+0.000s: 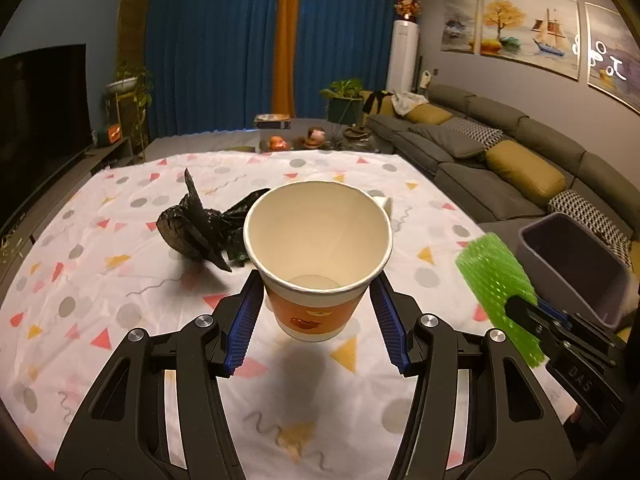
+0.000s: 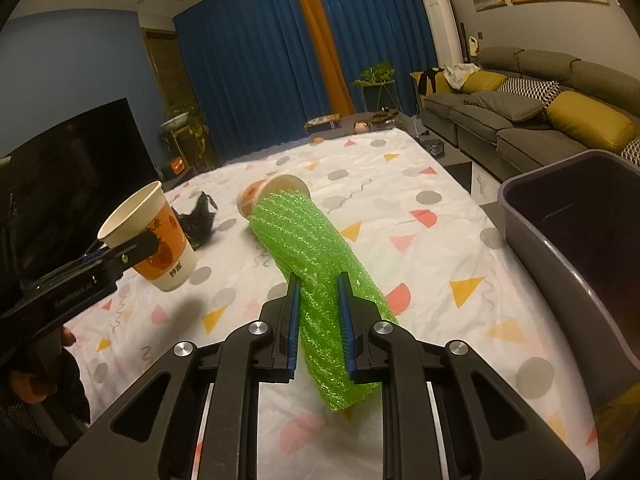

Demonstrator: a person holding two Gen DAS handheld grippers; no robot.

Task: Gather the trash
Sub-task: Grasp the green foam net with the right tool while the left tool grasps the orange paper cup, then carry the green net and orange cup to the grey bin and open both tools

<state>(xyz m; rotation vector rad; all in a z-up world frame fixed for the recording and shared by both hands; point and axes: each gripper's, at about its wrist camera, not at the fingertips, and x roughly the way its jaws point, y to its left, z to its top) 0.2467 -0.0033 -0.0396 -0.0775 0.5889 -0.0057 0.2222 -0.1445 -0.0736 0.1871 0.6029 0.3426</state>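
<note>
Jaws first: my left gripper (image 1: 318, 312) is clamped on one upright paper cup (image 1: 318, 256), lifted above the table's near edge, while my right gripper (image 2: 318, 328) pinches one green foam sleeve (image 2: 316, 276) that sticks out well past its fingers. Counting outward, I see a second paper cup (image 2: 256, 196) lying on its side mid-table just beyond the sleeve's far end, and one crumpled black bag (image 1: 196, 228) left of centre. One grey bin (image 2: 580, 248) stands open off the table's right edge, with bare patterned tablecloth (image 2: 420, 248) between it and me.
</note>
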